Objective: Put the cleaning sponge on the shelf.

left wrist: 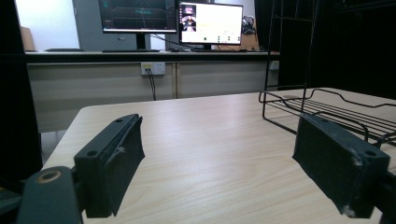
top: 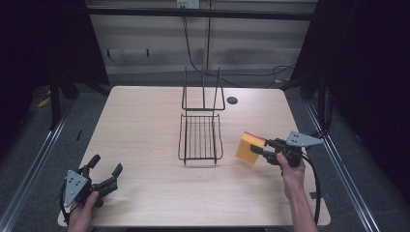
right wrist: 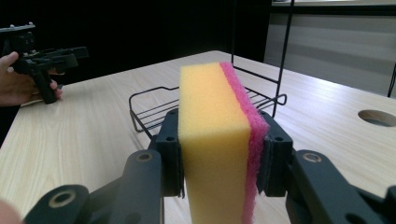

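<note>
a yellow sponge [top: 250, 149] with a pink scouring face is clamped in the right tongs [top: 265, 147], held clear of the table [top: 145, 125] just to the right of a black wire rack [top: 200, 137] at the table's centre. in the right gripper view the two black jaws press the sponge [right wrist: 217, 140] on its broad sides, yellow foam on one, pink layer on the other, so it stands on edge, a hold that looks suited to slipping it down into the rack's [right wrist: 154, 109] shallow basket. the rack's tall upright back faces away from the person, leaving the low front and sides open to an approach from the right. the left tongs [top: 104, 170] rest near the table's front left corner, jaws spread wide with nothing between them, well apart from the rack and seemingly kept out of the way. the left gripper view looks across bare wood [left wrist: 210, 140] toward the rack [left wrist: 327, 109].
</note>
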The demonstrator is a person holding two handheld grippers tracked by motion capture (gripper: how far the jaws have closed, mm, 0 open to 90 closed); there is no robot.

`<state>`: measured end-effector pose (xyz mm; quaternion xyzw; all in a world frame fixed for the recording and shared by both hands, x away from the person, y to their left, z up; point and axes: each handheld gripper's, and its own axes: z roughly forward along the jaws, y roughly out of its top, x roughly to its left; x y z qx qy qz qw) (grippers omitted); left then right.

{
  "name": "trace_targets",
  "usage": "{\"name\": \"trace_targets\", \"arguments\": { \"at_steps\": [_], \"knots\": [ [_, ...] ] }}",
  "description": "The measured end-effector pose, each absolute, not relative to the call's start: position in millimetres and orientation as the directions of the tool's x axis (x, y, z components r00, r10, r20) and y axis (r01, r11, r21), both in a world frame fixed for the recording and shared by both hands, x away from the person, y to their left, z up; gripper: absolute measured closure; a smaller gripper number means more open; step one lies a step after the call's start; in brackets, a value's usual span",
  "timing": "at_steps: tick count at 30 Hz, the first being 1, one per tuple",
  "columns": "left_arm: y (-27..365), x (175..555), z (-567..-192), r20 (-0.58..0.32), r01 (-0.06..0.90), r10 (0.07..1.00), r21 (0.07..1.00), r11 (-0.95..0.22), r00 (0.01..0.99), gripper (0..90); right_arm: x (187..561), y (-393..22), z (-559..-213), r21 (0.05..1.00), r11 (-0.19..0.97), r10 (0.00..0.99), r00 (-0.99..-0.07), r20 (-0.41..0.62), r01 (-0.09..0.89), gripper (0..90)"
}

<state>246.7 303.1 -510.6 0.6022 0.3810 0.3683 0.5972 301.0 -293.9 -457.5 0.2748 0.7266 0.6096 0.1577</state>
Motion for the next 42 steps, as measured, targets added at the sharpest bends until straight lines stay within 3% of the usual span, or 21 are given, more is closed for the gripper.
{"name": "trace_targets", "arguments": {
  "at_steps": [19,42],
  "knots": [
    [303,247,-511,-0.011,0.019,0.899,1.000,0.003,0.439,15.6,309,-270,-422,0.981,0.127,0.530,-0.846,0.055,0.143,60.2],
    [303,247,-511,-0.011,0.019,0.899,1.000,0.003,0.439,15.6,319,-244,-411,0.984,0.131,0.473,-0.880,0.043,0.119,60.4]
  ]
}}
